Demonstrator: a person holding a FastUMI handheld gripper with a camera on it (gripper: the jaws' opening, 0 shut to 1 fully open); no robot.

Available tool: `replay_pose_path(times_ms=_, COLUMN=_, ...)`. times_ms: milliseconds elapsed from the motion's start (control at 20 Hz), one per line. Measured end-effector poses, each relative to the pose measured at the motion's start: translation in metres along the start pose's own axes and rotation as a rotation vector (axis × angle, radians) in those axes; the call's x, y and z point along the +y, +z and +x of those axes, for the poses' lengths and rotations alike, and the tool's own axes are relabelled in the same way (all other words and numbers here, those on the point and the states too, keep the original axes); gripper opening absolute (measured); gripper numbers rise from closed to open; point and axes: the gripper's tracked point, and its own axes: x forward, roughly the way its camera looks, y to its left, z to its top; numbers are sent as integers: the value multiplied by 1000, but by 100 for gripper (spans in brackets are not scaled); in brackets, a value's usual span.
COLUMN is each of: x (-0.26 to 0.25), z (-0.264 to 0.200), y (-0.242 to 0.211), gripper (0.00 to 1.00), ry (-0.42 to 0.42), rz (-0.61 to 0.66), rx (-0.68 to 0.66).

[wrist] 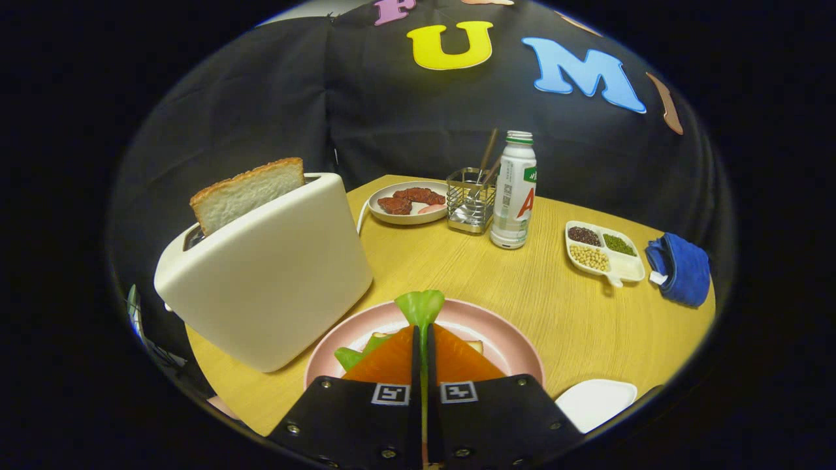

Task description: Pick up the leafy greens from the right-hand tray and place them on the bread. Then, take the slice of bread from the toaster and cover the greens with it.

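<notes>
My gripper (pixel 422 339) is shut on the leafy greens (pixel 420 307), whose pale green stalk sticks up from between the fingertips while a leaf (pixel 353 356) hangs out to the left. The greens hang over a pink plate (pixel 503 336); a corner of bread (pixel 475 346) on the plate peeks out right of the fingers. To the left stands a cream toaster (pixel 274 274) with a slice of bread (pixel 245 194) sticking up from its slot.
On the wooden table (pixel 522 294) beyond the plate stand a dish of red meat (pixel 410 201), a wire holder with utensils (pixel 471 199) and a white bottle (pixel 513 192). Further right lie a divided dish of beans (pixel 602 253) and a blue cloth (pixel 680 269). A white tray (pixel 597 401) sits near right.
</notes>
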Motion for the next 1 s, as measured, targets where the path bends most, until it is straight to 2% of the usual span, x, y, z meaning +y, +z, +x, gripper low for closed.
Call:
replay_pose_path(times_ms=150, x=1, z=-4, y=4, gripper=8, ry=-9, rz=-13, rx=-20)
replay_pose_path(times_ms=250, x=4, z=-6, y=6, gripper=19, ry=4, rz=-4, rx=-25)
replay_pose_path(times_ms=350, x=1, z=-8, y=7, gripper=65, ry=-11, rz=-16, rx=-30)
replay_pose_path(times_ms=400, x=1, z=-8, y=10, gripper=76, ry=-13, rz=-28, rx=-40)
replay_pose_path(times_ms=450, x=3, z=-10, y=12, gripper=82, ry=-19, rz=-38, rx=-50)
replay_pose_path(times_ms=500, x=3, z=-12, y=12, gripper=99, ry=-30, rz=-42, rx=-60)
replay_pose_path(times_ms=700, x=14, z=-30, y=38, gripper=99, ry=-43, rz=-17, rx=-126)
replay_pose_path(times_ms=1000, x=48, z=-63, y=101, gripper=98, ry=-14, rz=37, rx=-255)
